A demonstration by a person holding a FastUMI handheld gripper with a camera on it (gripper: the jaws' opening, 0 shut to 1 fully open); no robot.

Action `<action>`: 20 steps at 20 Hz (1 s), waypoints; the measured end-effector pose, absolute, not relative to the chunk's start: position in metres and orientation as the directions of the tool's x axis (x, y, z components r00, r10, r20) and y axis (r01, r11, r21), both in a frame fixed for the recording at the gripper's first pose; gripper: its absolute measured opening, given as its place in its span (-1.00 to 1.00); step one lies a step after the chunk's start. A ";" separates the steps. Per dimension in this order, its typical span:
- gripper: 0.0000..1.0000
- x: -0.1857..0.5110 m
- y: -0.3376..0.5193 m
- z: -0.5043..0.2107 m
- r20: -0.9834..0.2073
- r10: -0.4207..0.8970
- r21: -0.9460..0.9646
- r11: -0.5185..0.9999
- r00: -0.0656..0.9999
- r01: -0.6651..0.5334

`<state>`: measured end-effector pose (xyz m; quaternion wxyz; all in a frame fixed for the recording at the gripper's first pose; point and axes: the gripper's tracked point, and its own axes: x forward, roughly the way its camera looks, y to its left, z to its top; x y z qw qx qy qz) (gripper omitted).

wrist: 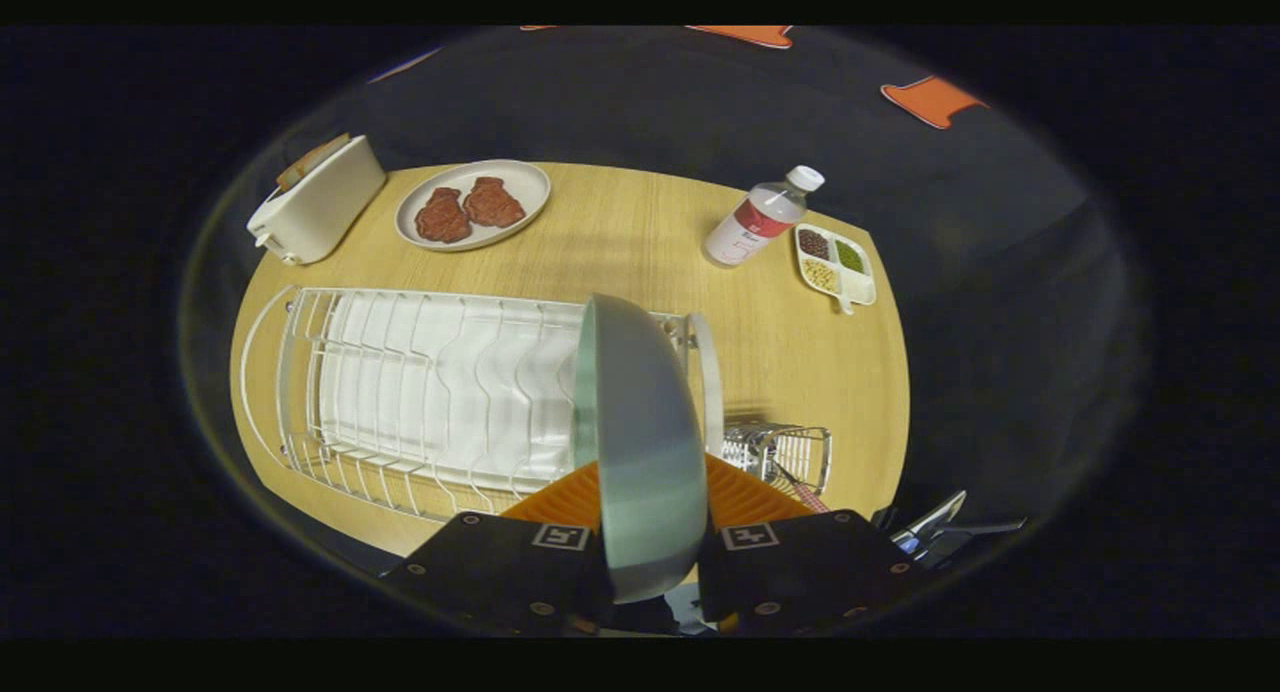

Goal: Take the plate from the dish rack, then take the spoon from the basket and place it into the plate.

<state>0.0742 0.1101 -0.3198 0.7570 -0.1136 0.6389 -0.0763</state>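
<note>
Wooden bench point(640, 242). At far left corner, white toaster point(318, 212) with a slice in its slot. Just beside it, oval dish point(473, 204) carrying two brown meat pieces point(468, 210). Toward far right, clear bottle point(762, 218), white cap, red label, tilted. Right beside the bottle, small divided tray point(838, 265) with dark, green and pale fillings.
</note>
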 end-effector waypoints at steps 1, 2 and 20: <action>-0.36 0.070 0.110 -0.314 -0.953 -0.250 -0.257 0.966 0.171 -0.018; -0.38 0.067 0.111 -0.308 -0.957 -0.232 -0.236 0.972 0.173 -0.001; -0.40 -0.065 0.093 -0.275 -0.967 0.112 0.142 0.982 0.228 0.121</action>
